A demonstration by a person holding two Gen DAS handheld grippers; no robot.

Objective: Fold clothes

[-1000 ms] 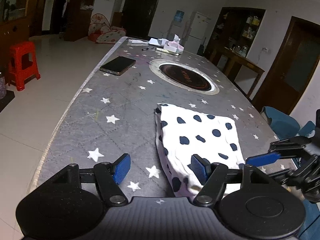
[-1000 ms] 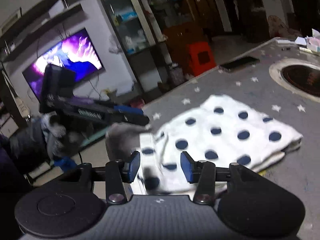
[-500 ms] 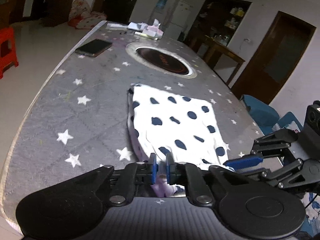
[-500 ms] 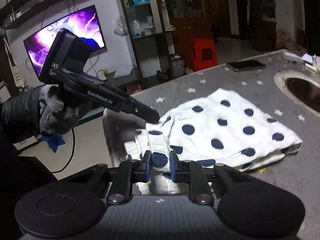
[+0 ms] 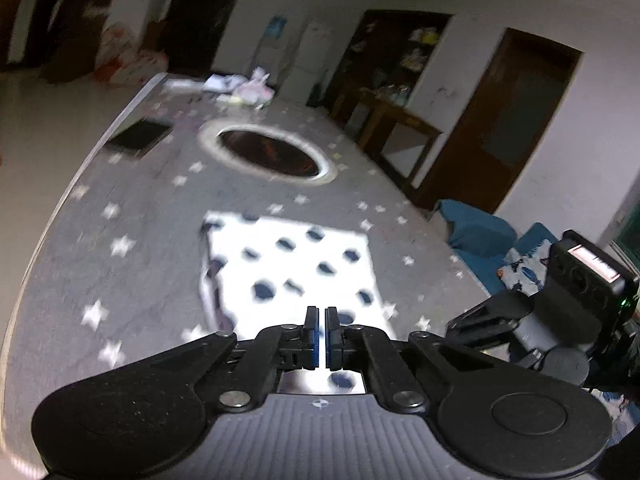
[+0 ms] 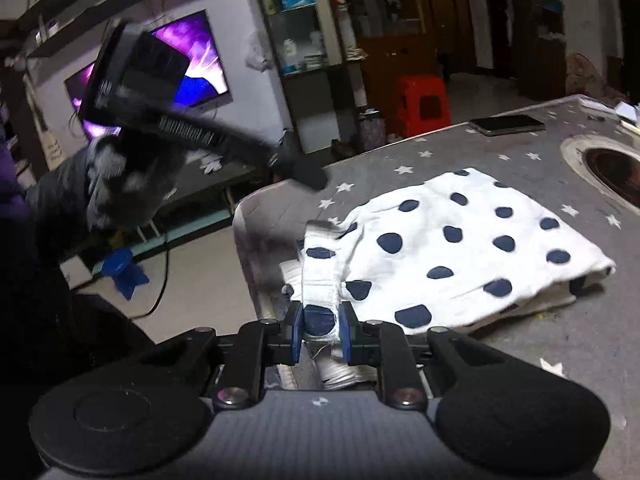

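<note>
on the grey star-printed tablecloth, a white folded garment with dark blue polka dots lies flat near the table's near edge, between that edge and a round dark recessed burner with a pale ring. the right gripper has its blue-padded jaws clamped on a bunched strip of the garment's near end. the left gripper has its jaws drawn almost together at the garment's near edge, though whether cloth is pinched between them cannot be told; a dark flat phone lies well apart near the table's far side.
</note>
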